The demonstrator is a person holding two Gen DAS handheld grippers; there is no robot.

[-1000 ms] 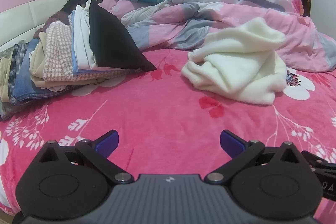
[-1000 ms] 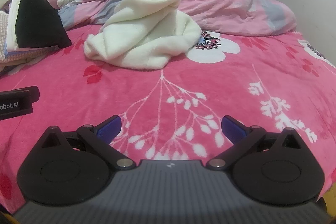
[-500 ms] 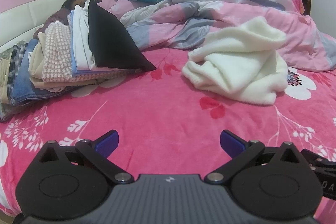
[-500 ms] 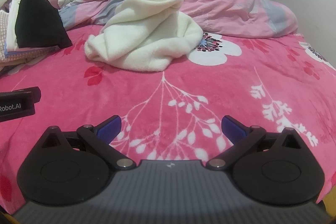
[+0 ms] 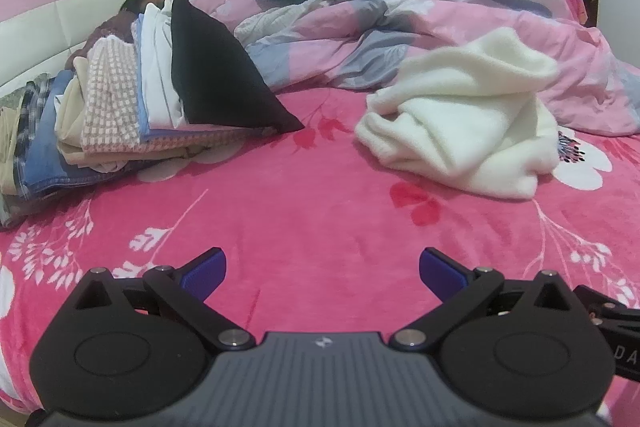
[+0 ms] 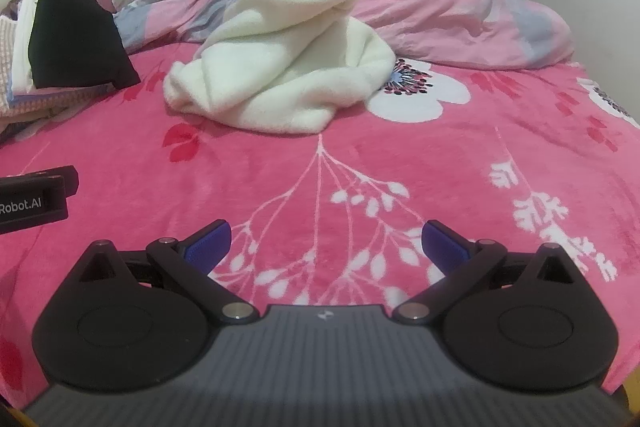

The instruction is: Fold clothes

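both views crept nearer the cream garment [image 5: 468, 119]; only the left shows the folded stack [image 5: 132, 115]; both hand-held grippers gape empty.

A cream-white fleecy garment [image 5: 468, 123] lies crumpled in a loose heap on the pink floral bed cover [image 5: 304, 211], unfolded, with soft rolls and creases and one bunched end rising into a rounded peak. It sits toward the far side of the bed, just in front of the rumpled pink and grey duvet [image 5: 400, 27], its right edge overlapping a large white printed flower. At the bed's left edge, by the headboard, leans a slumped stack of folded clothes [image 5: 132, 107]: denim, checked pink, white and pale blue pieces, with a black folded piece [image 5: 216, 83] on top. The heap and the stack lie well apart.
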